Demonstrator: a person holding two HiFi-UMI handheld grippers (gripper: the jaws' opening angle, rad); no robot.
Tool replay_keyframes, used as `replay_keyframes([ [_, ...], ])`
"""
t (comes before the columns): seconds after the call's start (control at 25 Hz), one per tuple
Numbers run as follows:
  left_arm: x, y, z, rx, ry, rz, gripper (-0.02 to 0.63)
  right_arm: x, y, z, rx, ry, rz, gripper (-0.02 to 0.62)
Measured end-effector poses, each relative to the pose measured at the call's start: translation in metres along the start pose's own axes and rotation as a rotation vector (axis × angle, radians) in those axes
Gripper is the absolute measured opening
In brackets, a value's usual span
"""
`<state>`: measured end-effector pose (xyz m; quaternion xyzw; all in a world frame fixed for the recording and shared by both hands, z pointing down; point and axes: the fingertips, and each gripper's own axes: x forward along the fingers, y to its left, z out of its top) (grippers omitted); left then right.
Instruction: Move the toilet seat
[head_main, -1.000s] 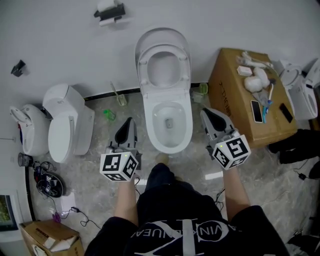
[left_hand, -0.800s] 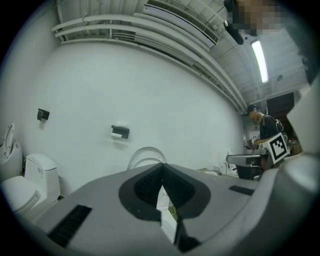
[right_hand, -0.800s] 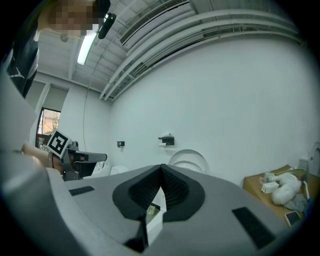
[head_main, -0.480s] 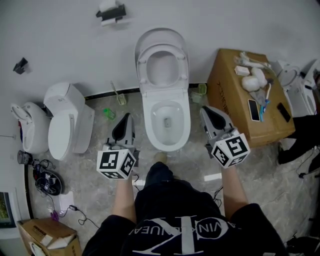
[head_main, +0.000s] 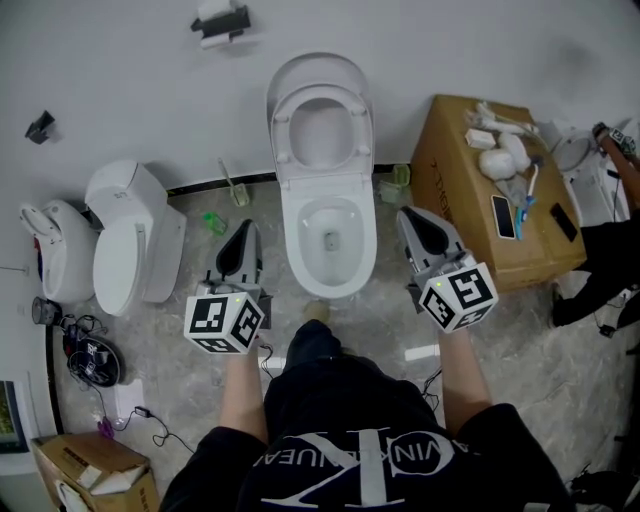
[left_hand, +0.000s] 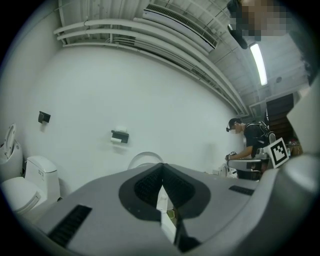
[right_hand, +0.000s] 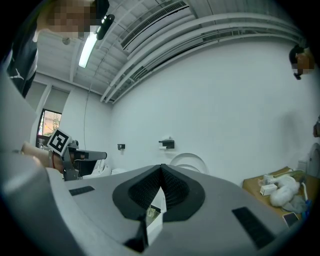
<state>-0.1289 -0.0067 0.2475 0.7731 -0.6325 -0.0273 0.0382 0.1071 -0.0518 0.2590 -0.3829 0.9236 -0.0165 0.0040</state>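
Observation:
The white toilet stands against the wall, its seat (head_main: 320, 108) and lid raised upright over the open bowl (head_main: 328, 262). My left gripper (head_main: 247, 228) hovers left of the bowl and is shut and empty. To the right of the bowl, my right gripper (head_main: 405, 214) is also shut and holds nothing. Neither touches the toilet. In the left gripper view the shut jaws of the left gripper (left_hand: 161, 168) point at the raised lid (left_hand: 144, 157). The right gripper view shows the right gripper (right_hand: 161, 168) closed, with the lid (right_hand: 188, 161) beyond it.
A second toilet (head_main: 130, 245) and a third (head_main: 55, 255) stand at the left. A cardboard box (head_main: 460, 210) with small items on top sits right of the bowl. A brush (head_main: 238, 190) and a green item (head_main: 214, 222) lie by the wall. Another person (left_hand: 250, 145) stands off to the right.
Both grippers have risen slightly, and the left one has drifted a little to the left. Both stay shut. The toilet seat has not moved.

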Motion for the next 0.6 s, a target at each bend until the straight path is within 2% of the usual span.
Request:
replay_keyframes([
  [0.6,0.0017,0.0046,-0.003,-0.018,0.011,-0.006,0.003,0.0038,0.0028,-0.0013,0.018,0.0,0.008,0.008],
])
